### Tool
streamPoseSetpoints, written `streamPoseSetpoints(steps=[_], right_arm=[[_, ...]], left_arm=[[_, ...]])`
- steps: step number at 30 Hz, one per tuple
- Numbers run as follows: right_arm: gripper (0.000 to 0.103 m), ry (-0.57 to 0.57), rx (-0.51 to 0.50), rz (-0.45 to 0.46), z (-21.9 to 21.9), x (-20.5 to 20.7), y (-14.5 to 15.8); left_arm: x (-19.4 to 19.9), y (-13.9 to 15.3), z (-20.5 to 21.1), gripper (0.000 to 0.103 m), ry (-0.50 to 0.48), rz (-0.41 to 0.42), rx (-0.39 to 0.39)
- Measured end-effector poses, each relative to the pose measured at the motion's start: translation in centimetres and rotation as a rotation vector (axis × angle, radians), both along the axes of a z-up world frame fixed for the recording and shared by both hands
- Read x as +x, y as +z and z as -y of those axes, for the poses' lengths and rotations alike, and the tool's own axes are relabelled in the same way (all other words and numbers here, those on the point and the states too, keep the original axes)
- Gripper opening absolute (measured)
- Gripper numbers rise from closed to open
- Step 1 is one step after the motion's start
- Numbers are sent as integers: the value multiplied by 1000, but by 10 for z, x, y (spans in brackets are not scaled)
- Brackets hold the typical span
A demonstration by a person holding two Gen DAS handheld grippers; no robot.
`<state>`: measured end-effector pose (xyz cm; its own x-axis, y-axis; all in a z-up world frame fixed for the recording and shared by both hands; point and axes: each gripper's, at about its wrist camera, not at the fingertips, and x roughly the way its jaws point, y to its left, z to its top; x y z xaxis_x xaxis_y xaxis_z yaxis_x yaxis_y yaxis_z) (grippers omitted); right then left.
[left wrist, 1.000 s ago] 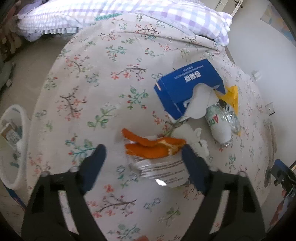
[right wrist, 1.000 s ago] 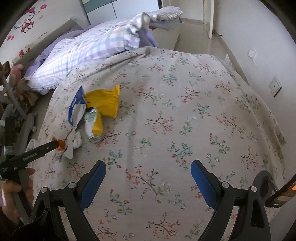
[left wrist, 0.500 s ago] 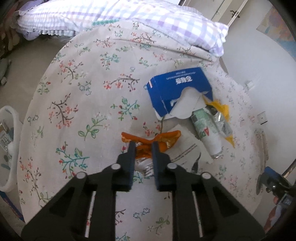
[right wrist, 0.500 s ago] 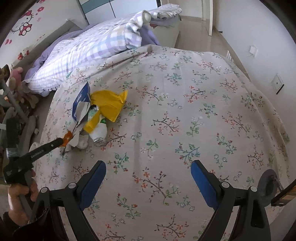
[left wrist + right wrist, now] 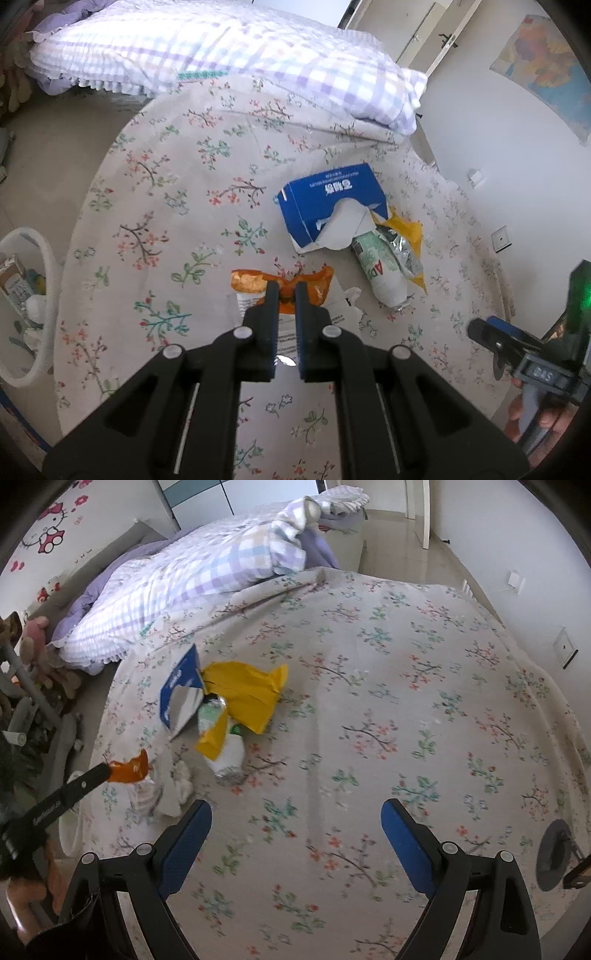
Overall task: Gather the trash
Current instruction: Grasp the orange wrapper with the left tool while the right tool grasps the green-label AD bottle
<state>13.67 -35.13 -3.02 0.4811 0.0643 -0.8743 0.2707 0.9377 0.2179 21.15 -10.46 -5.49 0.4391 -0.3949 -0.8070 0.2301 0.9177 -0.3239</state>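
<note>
Floral bedspread (image 5: 388,709) underneath, checked quilt (image 5: 221,51) bunched at the far end. Left gripper (image 5: 282,291) just been closing, now clamped on the orange peel (image 5: 317,284), lifted slightly above a white printed wrapper (image 5: 284,332) (wrapper edge hidden behind the fingers). Farther off on the spread: torn blue carton (image 5: 328,203), touching a crushed green-and-white pouch (image 5: 384,269) and a yellow bag (image 5: 251,694). Right gripper (image 5: 295,834) spread wide, gripping nothing, over bare spread. White basket (image 5: 44,258) off beside the bed.

Black grippers (image 5: 295,830), seemingly blue-padded fingers (image 5: 184,845)
</note>
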Motion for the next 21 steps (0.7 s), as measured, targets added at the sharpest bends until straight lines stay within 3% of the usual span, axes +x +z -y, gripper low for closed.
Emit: streamPoseSetpoints(steps=[11, 21], right_arm=[[91, -18, 140, -38, -28, 41, -33], [68, -15, 96, -39, -43, 63, -50]], left_arm=[[-13, 17, -42, 9, 30, 32, 16], [-18, 21, -91, 9, 74, 30, 39]])
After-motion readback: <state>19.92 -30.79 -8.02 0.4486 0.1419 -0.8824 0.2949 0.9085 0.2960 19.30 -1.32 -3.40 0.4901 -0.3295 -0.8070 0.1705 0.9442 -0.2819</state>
